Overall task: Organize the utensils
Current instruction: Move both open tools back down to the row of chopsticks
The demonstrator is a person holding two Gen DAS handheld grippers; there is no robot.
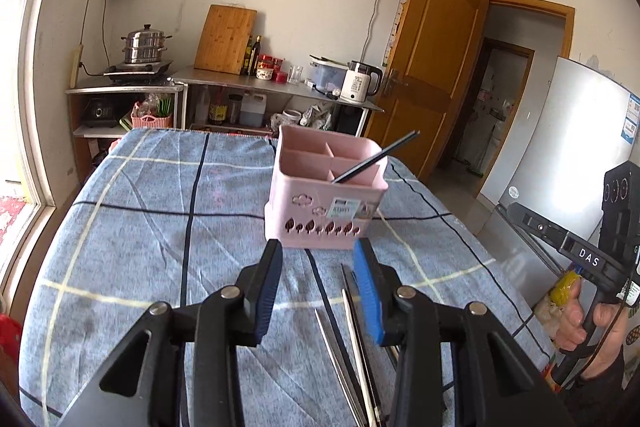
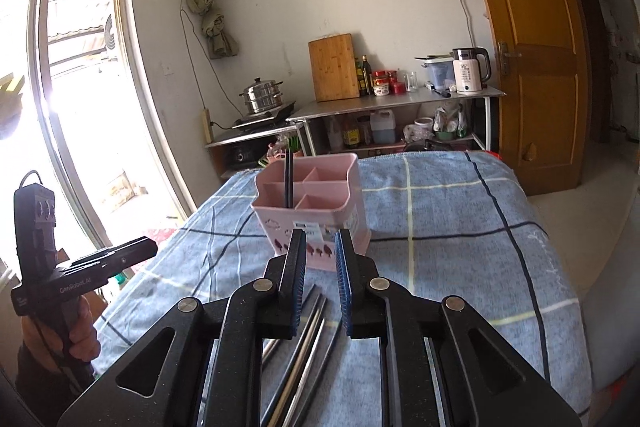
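Right gripper (image 2: 320, 267) above blue checked cloth (image 2: 460, 227), jaws apart, nothing between pads. Metal chopsticks (image 2: 308, 339) flat on cloth below. Pink caddy (image 2: 316, 207) mid-cloth, one dark chopstick (image 2: 287, 179) upright inside. Left gripper (image 2: 132, 251) past cloth's left edge.

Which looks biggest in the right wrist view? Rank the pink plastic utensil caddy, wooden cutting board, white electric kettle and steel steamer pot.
1. Pink plastic utensil caddy, though it is nearest the camera, which inflates it.
2. Wooden cutting board.
3. Steel steamer pot and white electric kettle look about alike; no ranking between them.
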